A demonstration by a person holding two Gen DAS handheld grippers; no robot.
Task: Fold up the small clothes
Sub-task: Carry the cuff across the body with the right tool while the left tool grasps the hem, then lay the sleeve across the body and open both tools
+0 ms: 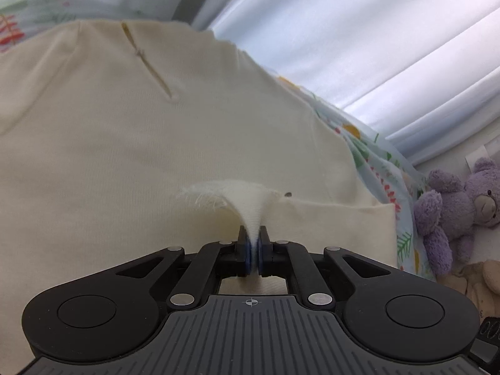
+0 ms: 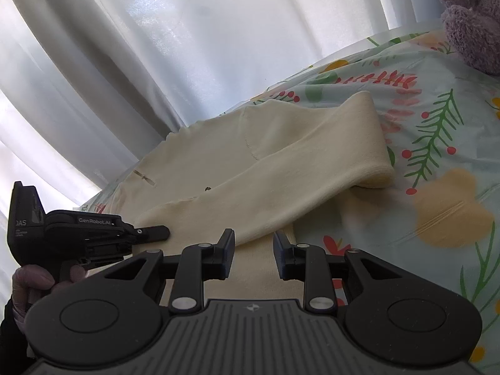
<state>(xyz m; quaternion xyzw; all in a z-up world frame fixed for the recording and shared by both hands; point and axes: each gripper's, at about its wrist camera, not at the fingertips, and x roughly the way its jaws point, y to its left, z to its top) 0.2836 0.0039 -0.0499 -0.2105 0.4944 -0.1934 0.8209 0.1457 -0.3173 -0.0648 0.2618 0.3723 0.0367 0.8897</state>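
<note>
A cream garment (image 1: 156, 140) lies spread on a floral bedsheet (image 1: 375, 156), with a slit near its far edge. My left gripper (image 1: 253, 237) is shut on a pinched-up tuft of its frayed edge, which fans out just past the fingertips. In the right wrist view the same garment (image 2: 281, 156) has a long strip folded over towards the right. My right gripper (image 2: 253, 243) stands open low over the garment's near edge; cloth shows in the gap and the pads do not press it. The left gripper (image 2: 156, 232) shows at the left, held by a gloved hand (image 2: 31, 281).
The floral bedsheet (image 2: 437, 125) stretches out to the right of the garment. A purple teddy bear (image 1: 453, 206) and a beige plush toy (image 1: 487, 281) sit at the sheet's right edge. White curtains (image 2: 156, 47) hang right behind the bed.
</note>
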